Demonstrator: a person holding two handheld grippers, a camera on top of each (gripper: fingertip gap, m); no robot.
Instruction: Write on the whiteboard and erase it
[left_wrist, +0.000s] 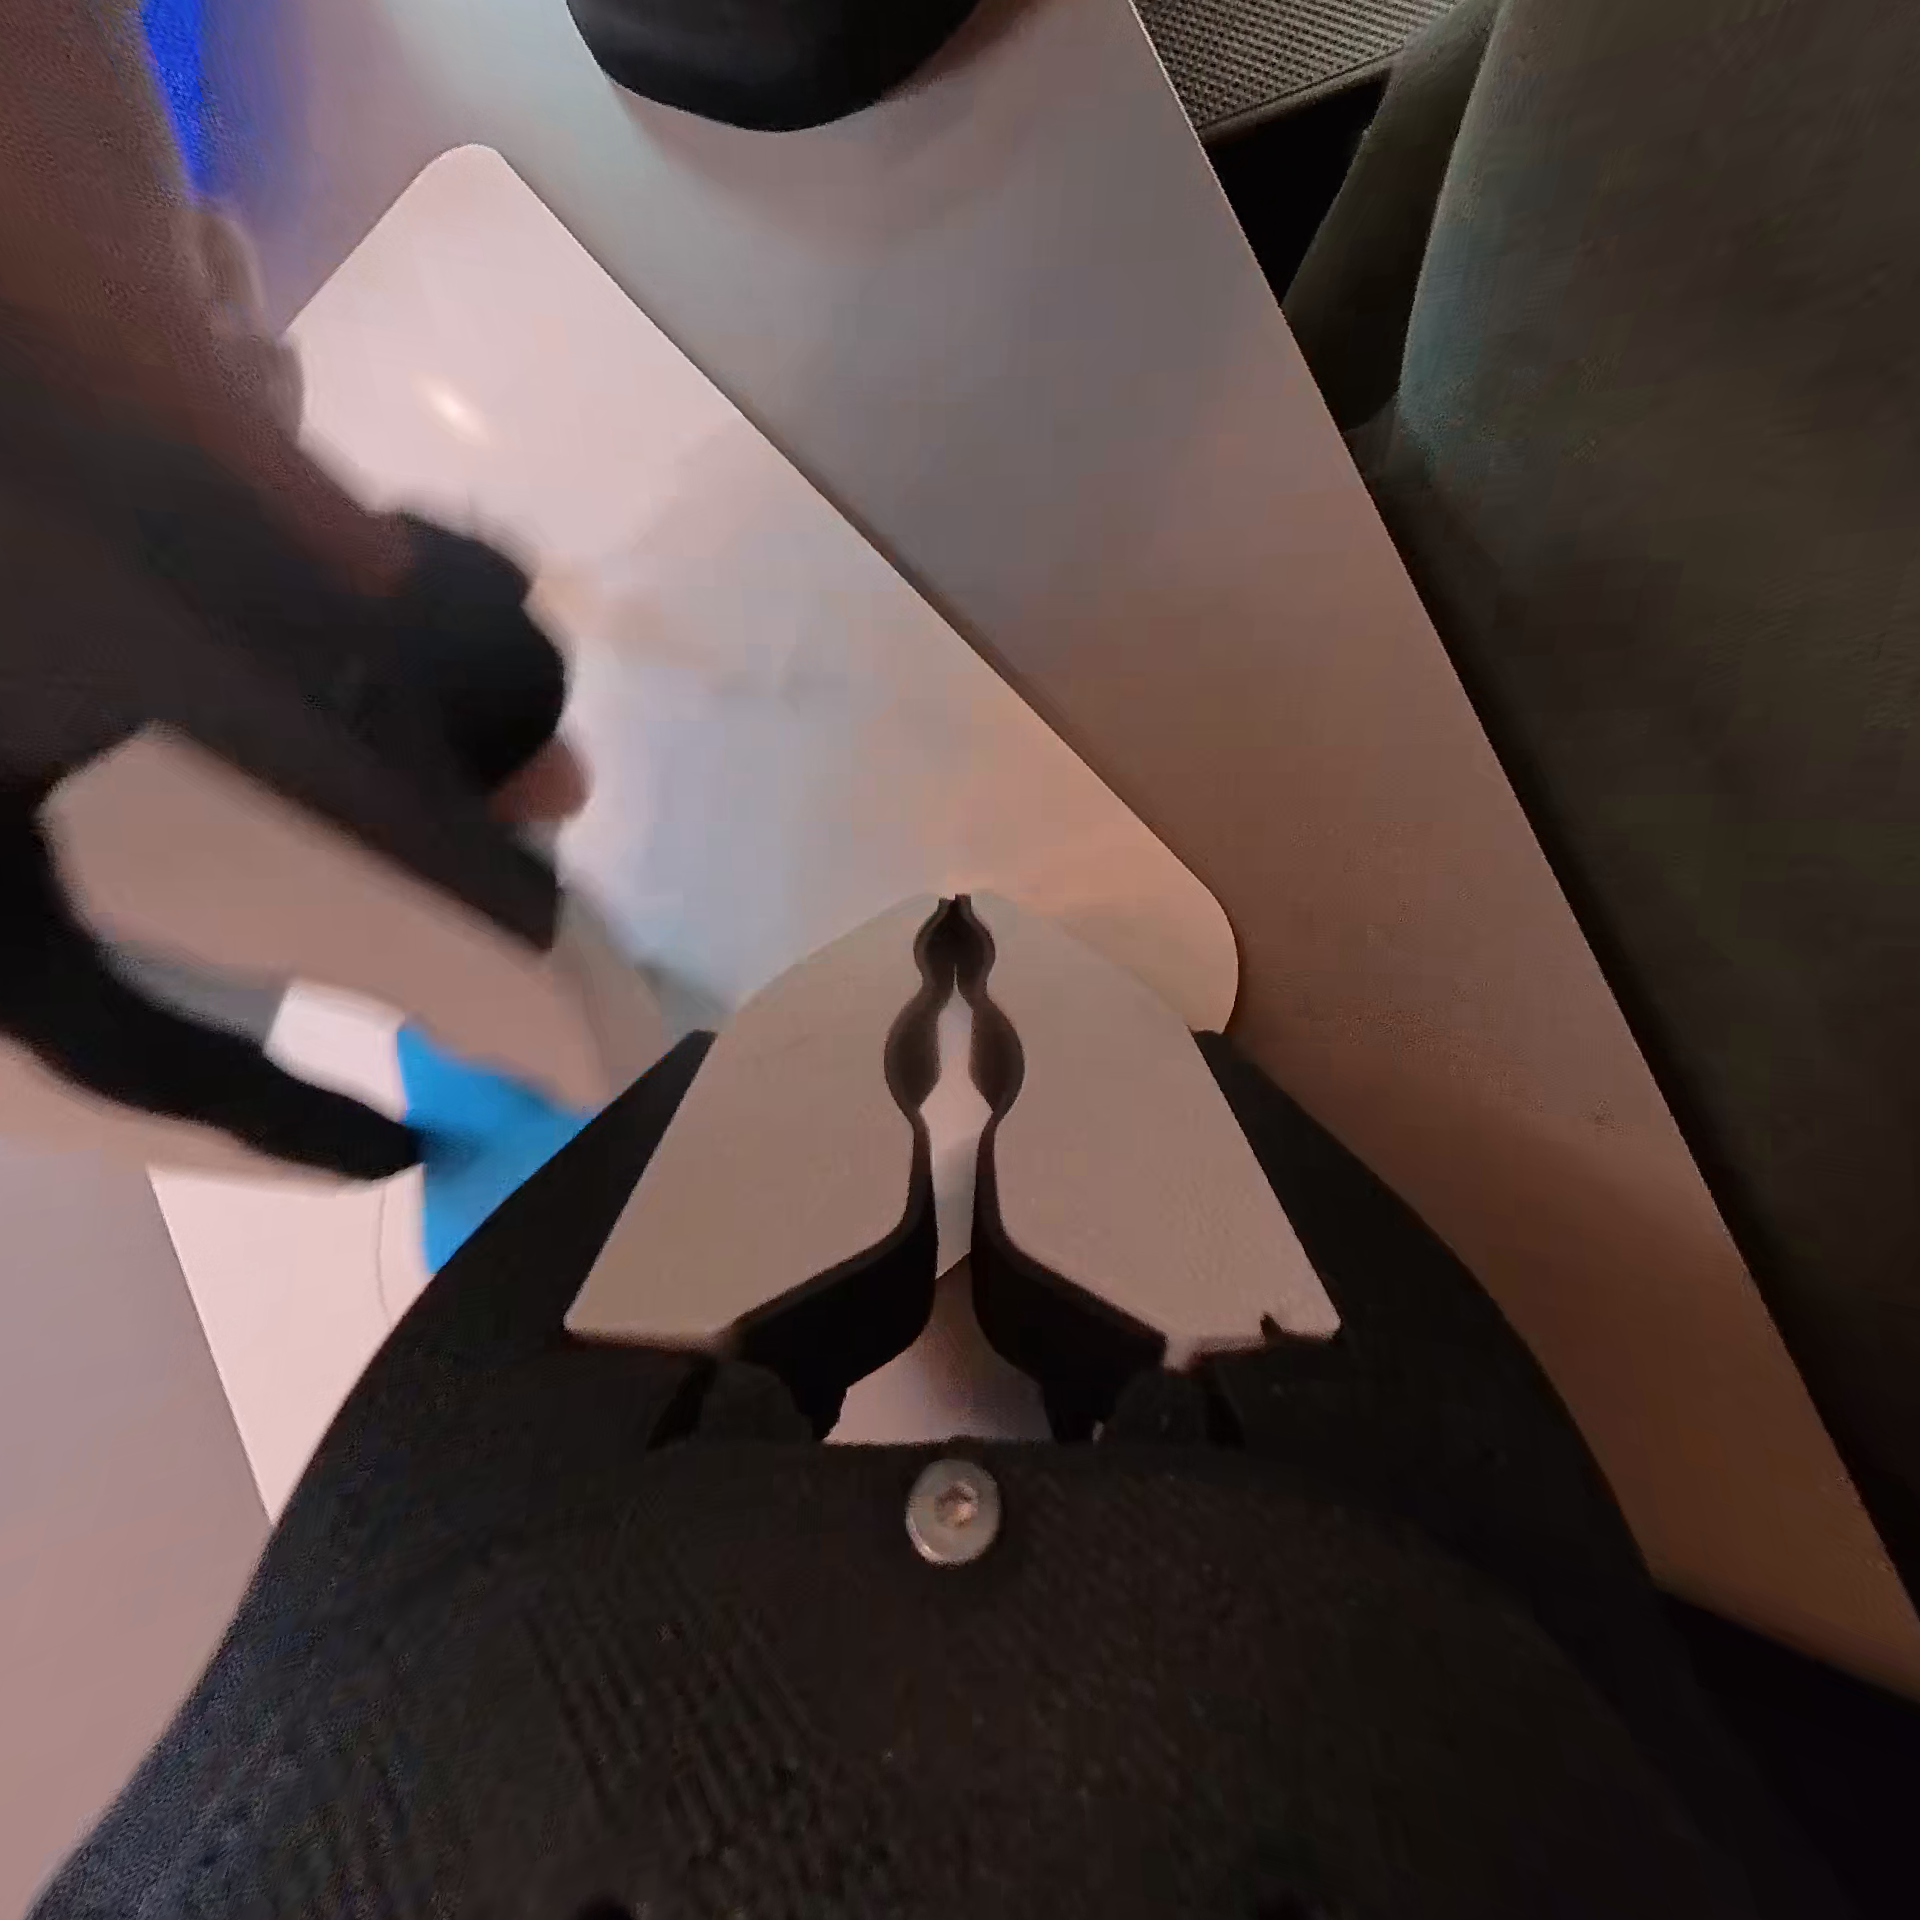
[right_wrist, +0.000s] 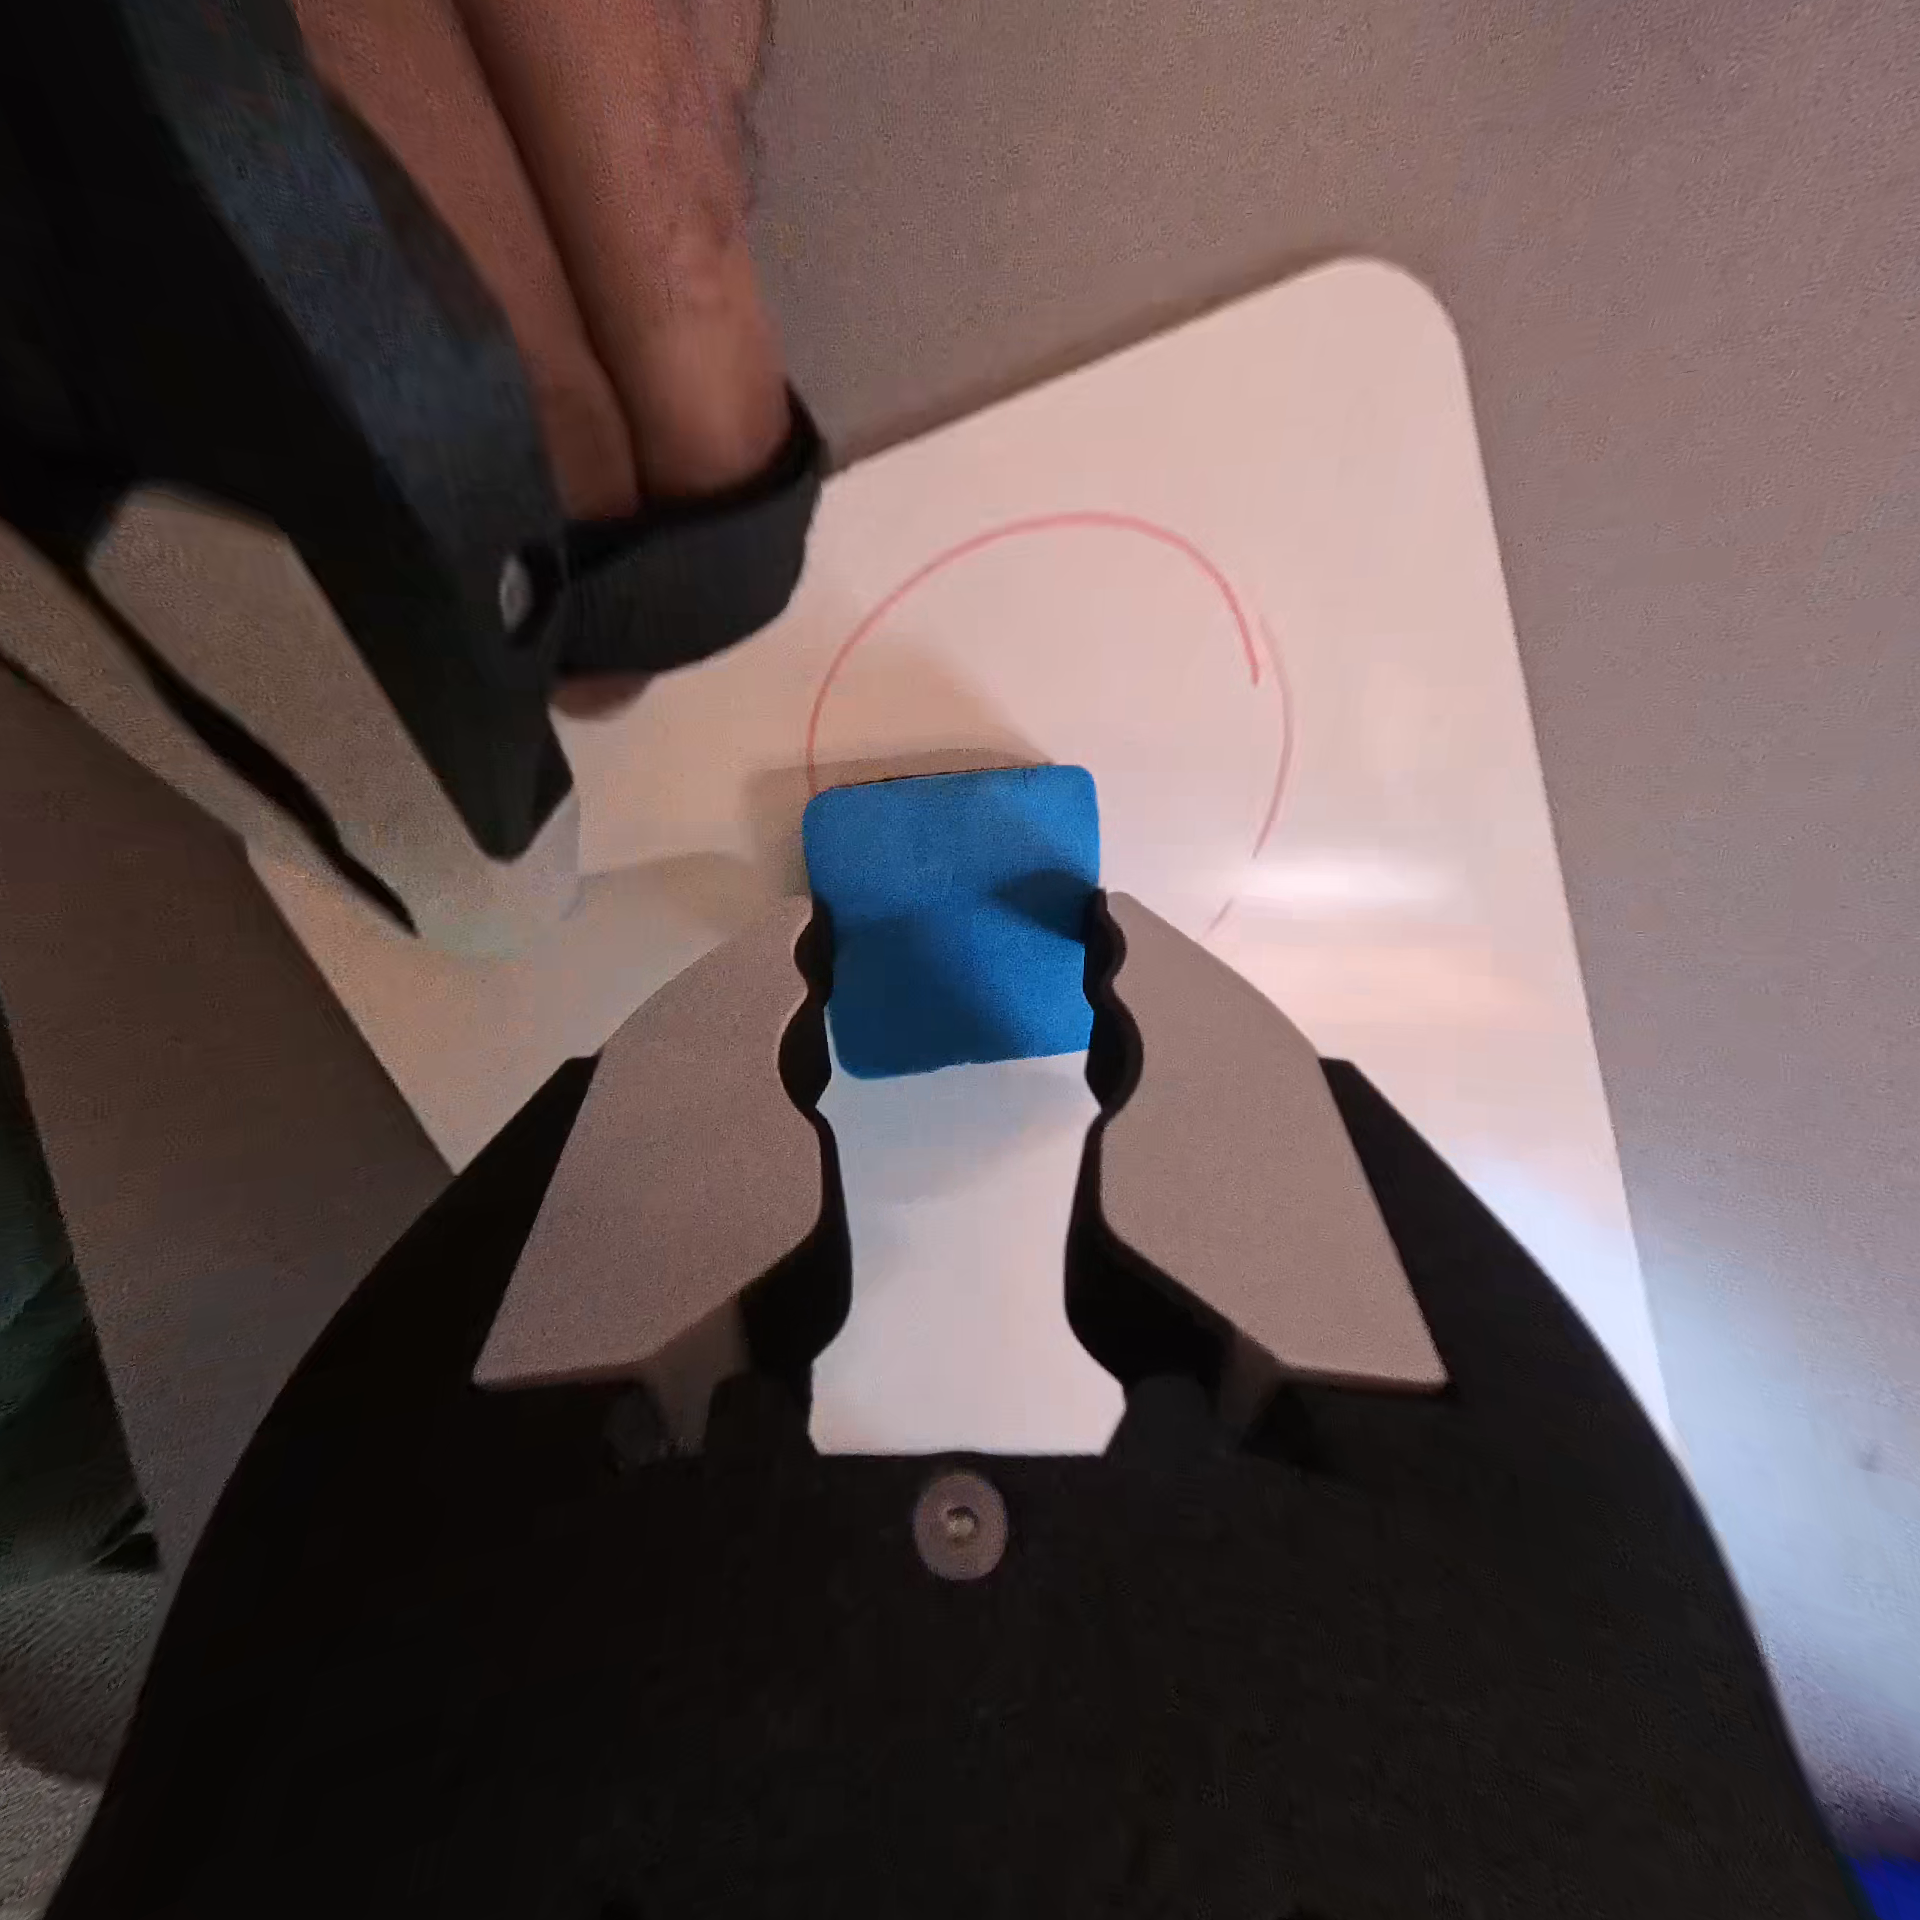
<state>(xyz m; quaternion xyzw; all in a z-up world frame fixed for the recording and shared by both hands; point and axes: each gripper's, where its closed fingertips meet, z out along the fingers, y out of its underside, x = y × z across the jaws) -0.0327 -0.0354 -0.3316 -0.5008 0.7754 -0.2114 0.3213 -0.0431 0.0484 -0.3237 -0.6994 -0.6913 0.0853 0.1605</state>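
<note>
Jaws of the left gripper (left_wrist: 958, 906) are pressed together with nothing between them, and their tips lie over the near rounded corner of the whiteboard (left_wrist: 727, 644). A person's hand (right_wrist: 613, 260) holds this gripper, with a black strap around the fingers. The whiteboard is white with rounded corners and it lies flat on the grey worktop (left_wrist: 1039, 343). More to the right on the board, the right gripper (right_wrist: 956, 914) has its jaws clamped on the two sides of the blue eraser (right_wrist: 951, 914). The eraser is a small square block of foam and its lower face seems to rest on the whiteboard. It sits on the lower left part of a red circle (right_wrist: 1049, 717) that is drawn near the middle of the whiteboard. The line of the circle is thin, and on the right side it is faint and has gaps. Beyond the far edge of the whiteboard a dark round object (left_wrist: 769, 62) stands on the worktop, and I cannot tell what it is.
</note>
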